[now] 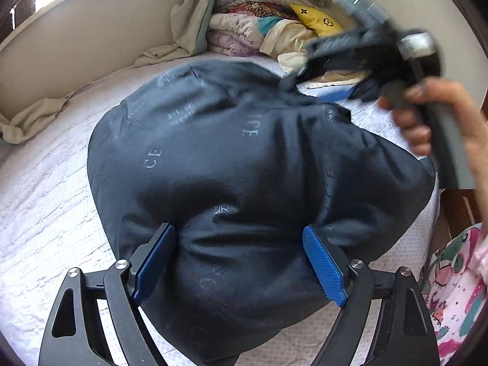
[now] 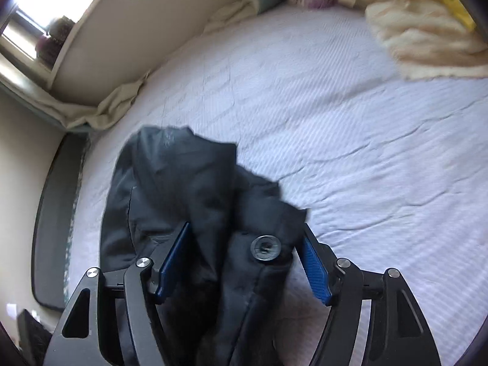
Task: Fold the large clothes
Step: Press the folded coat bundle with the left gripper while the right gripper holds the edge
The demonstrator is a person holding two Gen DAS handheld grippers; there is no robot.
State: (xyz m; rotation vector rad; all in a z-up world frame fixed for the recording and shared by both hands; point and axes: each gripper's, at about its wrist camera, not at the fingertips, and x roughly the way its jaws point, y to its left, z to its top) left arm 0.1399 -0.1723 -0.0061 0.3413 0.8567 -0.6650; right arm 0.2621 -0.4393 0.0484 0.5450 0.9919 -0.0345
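A dark navy padded jacket [image 1: 244, 140] with pale lettering lies bunched on the white bed [image 1: 45, 198]. My left gripper [image 1: 238, 230] stands wide around its near part, blue pads pressing into the puffy fabric on both sides. In the left wrist view my right gripper [image 1: 317, 84] hovers, blurred, over the jacket's far right corner, held by a hand [image 1: 427, 116]. In the right wrist view my right gripper [image 2: 245, 227] is open. A jacket [image 2: 183, 189] edge with a metal snap button [image 2: 266, 248] lies loose between the pads.
A pile of folded blankets and a yellow pillow [image 1: 317, 21] stands at the bed's far end. A cream blanket [image 2: 427, 39] lies far right. Beige sheet [image 1: 33, 116] lines the wall side. A person's patterned pink garment [image 1: 457, 289] is at the right.
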